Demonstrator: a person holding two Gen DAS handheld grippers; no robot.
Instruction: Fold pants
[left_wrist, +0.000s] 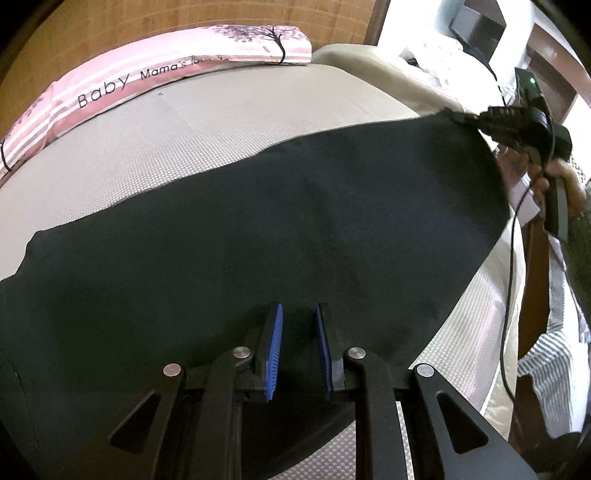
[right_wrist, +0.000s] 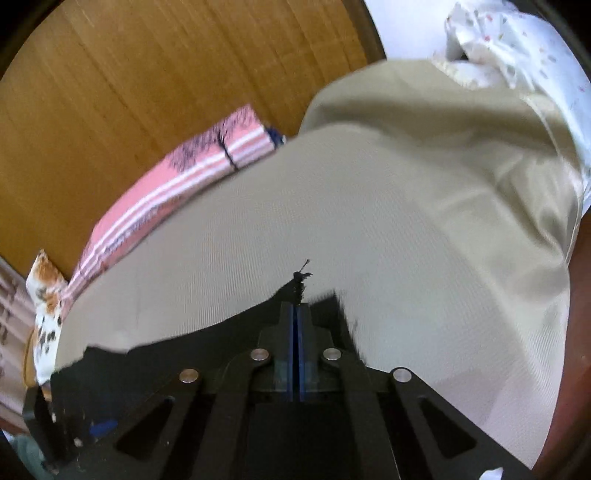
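The left gripper (left_wrist: 299, 314) sits nearest the camera, its blue pads (left_wrist: 275, 350) slightly apart with dark cloth of the pants (left_wrist: 258, 236) between them; whether the pads actually press on the cloth I cannot tell. The pants lie spread across the beige bed (left_wrist: 221, 110). The right gripper (right_wrist: 298, 306) is clenched on a corner of the pants (right_wrist: 295, 290), its jaws fully together with a tuft of dark fabric sticking out past the tips. A pink striped pillow (left_wrist: 110, 88) lies along the far edge of the bed against a wooden headboard (right_wrist: 147, 74).
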